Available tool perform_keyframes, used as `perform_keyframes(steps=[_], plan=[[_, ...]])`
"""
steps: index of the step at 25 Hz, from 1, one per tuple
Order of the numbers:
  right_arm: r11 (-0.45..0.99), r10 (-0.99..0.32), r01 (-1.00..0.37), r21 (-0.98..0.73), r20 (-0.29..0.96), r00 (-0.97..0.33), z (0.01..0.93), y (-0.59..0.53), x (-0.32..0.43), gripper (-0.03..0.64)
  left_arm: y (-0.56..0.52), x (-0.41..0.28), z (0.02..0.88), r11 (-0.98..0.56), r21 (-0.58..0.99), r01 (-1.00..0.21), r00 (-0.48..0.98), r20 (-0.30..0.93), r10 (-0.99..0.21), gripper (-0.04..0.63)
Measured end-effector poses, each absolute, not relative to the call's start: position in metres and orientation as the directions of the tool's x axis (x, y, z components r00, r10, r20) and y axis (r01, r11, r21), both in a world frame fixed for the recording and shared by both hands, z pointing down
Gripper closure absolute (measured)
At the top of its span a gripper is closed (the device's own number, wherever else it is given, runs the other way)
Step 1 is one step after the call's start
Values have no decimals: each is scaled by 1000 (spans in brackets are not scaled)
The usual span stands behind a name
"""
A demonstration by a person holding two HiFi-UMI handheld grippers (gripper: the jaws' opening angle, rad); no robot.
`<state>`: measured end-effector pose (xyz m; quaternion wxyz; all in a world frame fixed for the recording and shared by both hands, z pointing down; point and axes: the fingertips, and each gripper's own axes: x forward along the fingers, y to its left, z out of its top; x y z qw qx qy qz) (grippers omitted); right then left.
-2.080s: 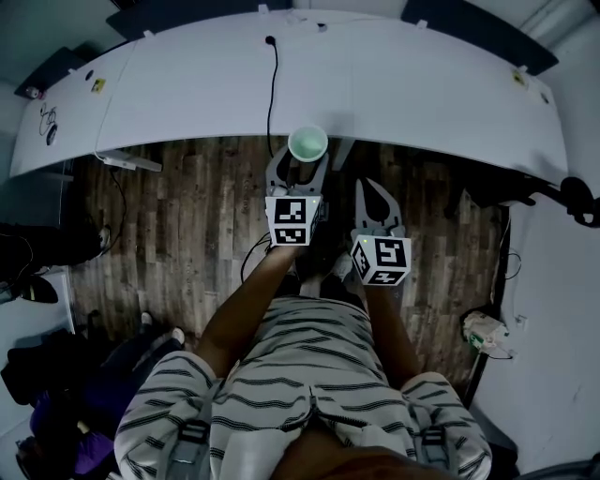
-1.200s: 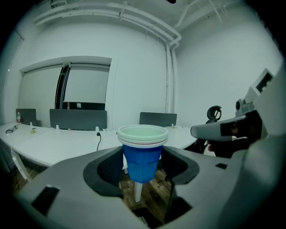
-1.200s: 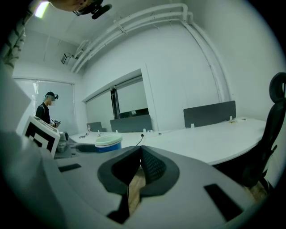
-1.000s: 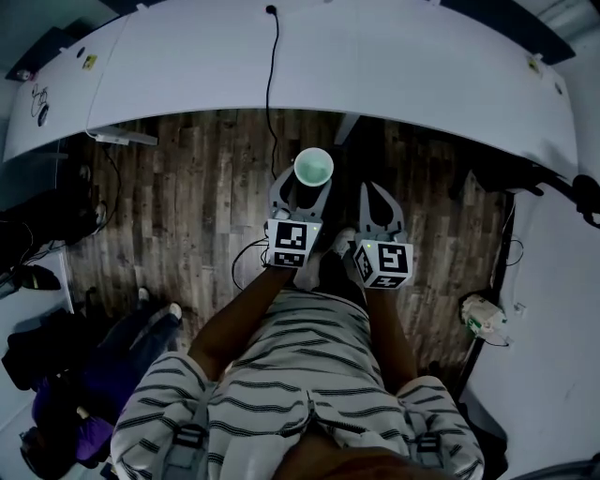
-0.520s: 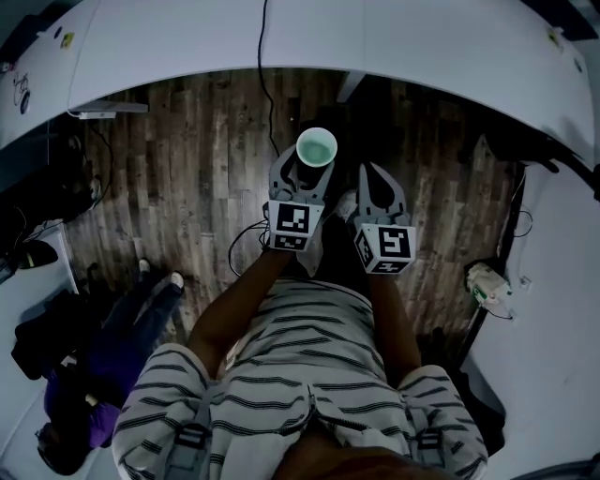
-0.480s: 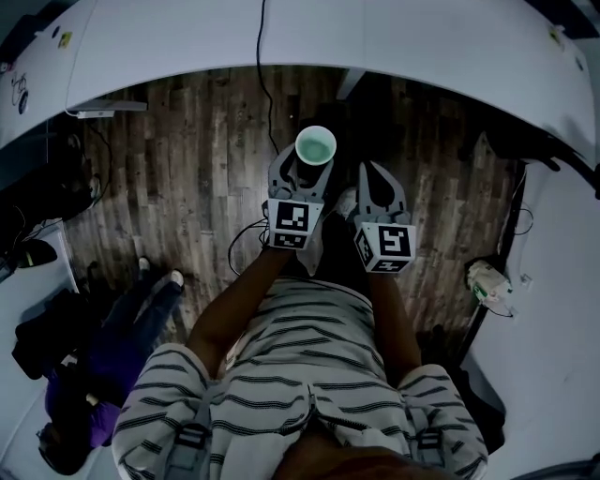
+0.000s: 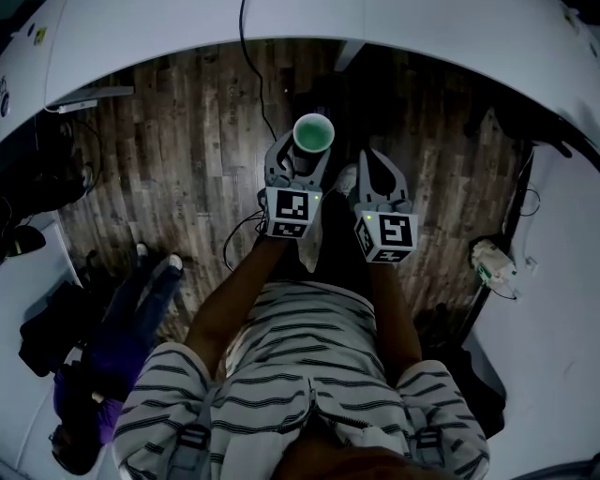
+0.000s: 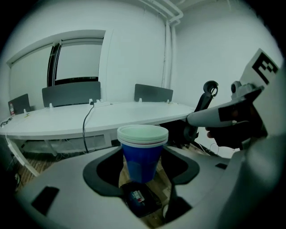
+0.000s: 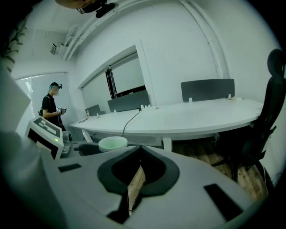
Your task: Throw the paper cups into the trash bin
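A stack of blue paper cups [image 8: 142,152] with white rims stands upright between the jaws of my left gripper [image 8: 142,163], which is shut on it. In the head view the cups [image 7: 313,133] show their pale green inside, above the wooden floor, with the left gripper [image 7: 298,161] under them. My right gripper [image 7: 377,167] is just to the right, level with the left one, and its jaws are shut with nothing in them [image 9: 140,150]. From the right gripper view the cups' rim [image 9: 113,143] shows at the left. No trash bin shows in any view.
A long curved white table [image 7: 141,28] with a black cable [image 7: 246,56] runs across the top. A black office chair [image 9: 273,103] stands at the right. Dark bags [image 7: 84,347] lie at the left, a white device [image 7: 492,262] on the floor at the right. Another person [image 9: 52,109] stands far off.
Both grippers and the cups have drawn back from the table, which has slid toward the top of the head view. The hold on the cups is unchanged.
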<state>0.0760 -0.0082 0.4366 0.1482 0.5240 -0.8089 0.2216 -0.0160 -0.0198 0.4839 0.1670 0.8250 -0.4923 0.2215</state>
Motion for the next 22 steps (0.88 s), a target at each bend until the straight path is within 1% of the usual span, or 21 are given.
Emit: perform_keyframes(steps=[12,22], plan=[[361,-735,-905,-223,529,-424,500,-1,73,600,-2,-12,567,-461,77,-884,401,630,-665,311],[348,-701,-904,-251,571,-428,549,15,75,600,13,-8,617,-479,79,-874,403,669,-625,311]])
